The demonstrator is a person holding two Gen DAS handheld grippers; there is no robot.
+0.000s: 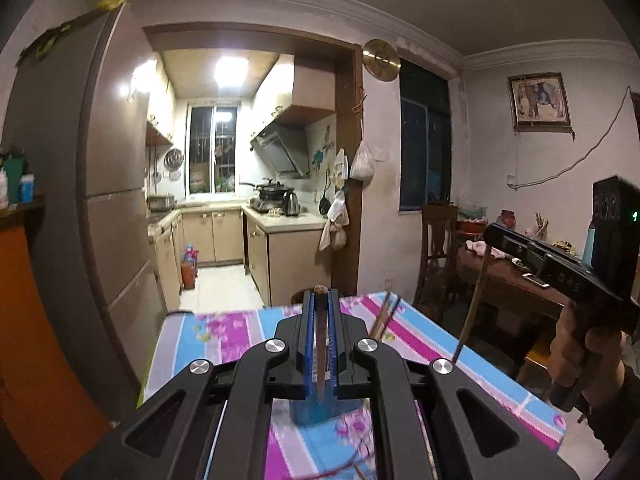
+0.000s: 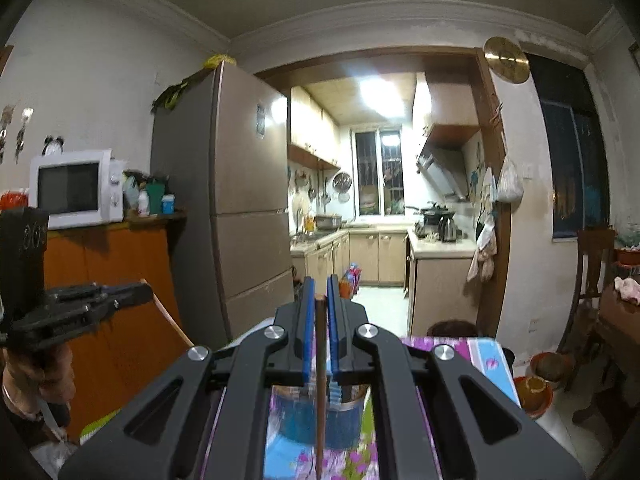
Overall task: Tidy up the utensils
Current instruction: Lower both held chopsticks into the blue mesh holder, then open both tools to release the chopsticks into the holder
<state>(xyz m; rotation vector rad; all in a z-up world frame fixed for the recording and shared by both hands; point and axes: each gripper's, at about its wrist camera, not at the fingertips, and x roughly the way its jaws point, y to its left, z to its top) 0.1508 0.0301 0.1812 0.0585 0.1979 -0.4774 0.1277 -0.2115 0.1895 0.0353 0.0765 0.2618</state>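
- Standing below both grippers: a table under a floral cloth striped in pink, blue and grey (image 1: 224, 332), with a fridge and a lit kitchen behind.
- Sitting on that cloth, directly beneath the jaws in both wrist views: a blue cylindrical holder (image 2: 316, 420), apparently the destination for the utensils; contents impossible to make out.
- Left gripper (image 1: 321, 336): blue pads clamped tight on a slim dark brown utensil with a knobbed end (image 1: 321, 344), possibly a chopstick, hanging with its point over the holder.
- Right gripper (image 2: 320, 336): jaws likewise pinched on a thin reddish-brown wooden stick (image 2: 320, 380), upright, lower end reaching toward the holder; also visible from the left view at the right edge, carried in a hand (image 1: 580, 352).
- Lying loose farther along the cloth: a pair of brownish chopsticks (image 1: 386, 316), not yet collected.
- Judged progress: partway at best, two pieces in the grip and not yet dropped in, at least one pair left.
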